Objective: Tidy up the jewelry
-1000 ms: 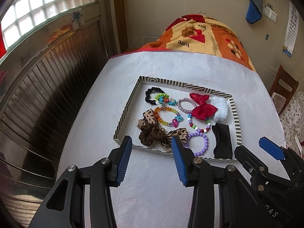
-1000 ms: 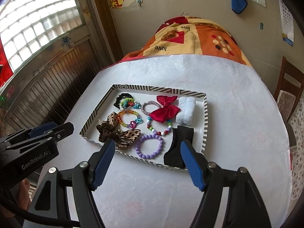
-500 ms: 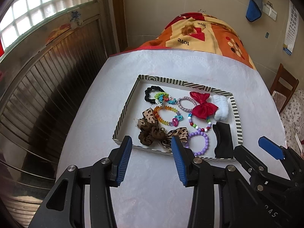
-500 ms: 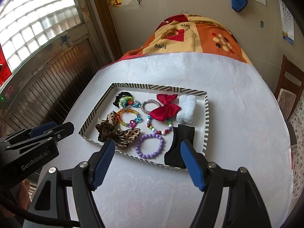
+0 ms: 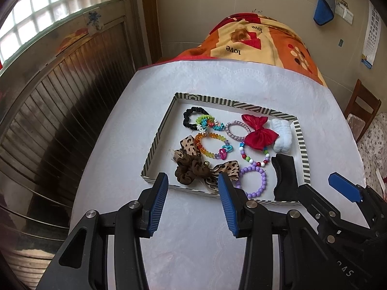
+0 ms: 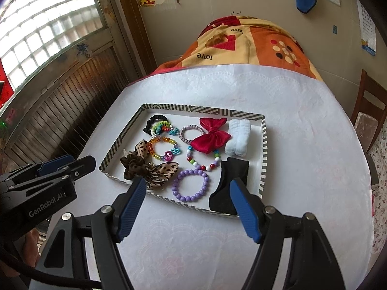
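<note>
Striped shallow tray (image 6: 264, 149), frame centre, on white cloth (image 6: 302, 125); long axis runs left-right. Inside, left to right: leopard bow (image 6: 154, 169), purple bracelet (image 6: 191, 185), red bow (image 6: 210, 138), black piece (image 6: 229, 181). Left gripper (image 5: 192, 203) and right gripper (image 6: 186, 207) both apart, empty.

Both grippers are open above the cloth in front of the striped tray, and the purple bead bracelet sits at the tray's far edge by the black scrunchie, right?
Not quite. In the right wrist view, the purple bead bracelet lies at the striped tray's near edge, far from the black scrunchie. Both grippers are open.
</note>
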`<state>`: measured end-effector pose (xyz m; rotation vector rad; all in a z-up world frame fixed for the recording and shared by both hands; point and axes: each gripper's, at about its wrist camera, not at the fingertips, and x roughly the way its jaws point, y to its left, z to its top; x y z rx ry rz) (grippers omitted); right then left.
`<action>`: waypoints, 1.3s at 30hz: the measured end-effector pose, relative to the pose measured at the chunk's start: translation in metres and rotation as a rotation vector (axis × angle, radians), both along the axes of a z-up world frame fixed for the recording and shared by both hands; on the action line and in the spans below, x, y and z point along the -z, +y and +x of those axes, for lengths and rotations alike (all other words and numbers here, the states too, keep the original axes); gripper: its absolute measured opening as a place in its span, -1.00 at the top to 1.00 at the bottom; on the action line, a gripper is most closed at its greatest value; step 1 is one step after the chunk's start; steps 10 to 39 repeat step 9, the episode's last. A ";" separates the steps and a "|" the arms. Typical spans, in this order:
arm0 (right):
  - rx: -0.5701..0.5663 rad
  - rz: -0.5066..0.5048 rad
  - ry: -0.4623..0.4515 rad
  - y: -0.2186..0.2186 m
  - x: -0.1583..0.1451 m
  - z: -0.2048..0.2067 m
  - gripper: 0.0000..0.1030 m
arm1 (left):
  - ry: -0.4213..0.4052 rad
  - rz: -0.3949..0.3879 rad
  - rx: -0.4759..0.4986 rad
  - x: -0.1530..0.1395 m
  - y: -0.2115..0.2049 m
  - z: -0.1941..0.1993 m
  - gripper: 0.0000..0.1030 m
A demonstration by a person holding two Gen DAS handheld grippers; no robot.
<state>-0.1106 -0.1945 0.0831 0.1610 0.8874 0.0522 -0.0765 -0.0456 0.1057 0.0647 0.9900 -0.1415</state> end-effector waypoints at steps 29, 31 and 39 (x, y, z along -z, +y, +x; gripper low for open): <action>0.003 0.005 0.006 -0.006 0.006 0.002 -0.46 | -0.004 -0.012 0.038 0.001 -0.005 0.002 0.36; 0.003 0.005 0.006 -0.006 0.006 0.002 -0.46 | -0.004 -0.012 0.038 0.001 -0.005 0.002 0.36; 0.003 0.005 0.006 -0.006 0.006 0.002 -0.46 | -0.004 -0.012 0.038 0.001 -0.005 0.002 0.36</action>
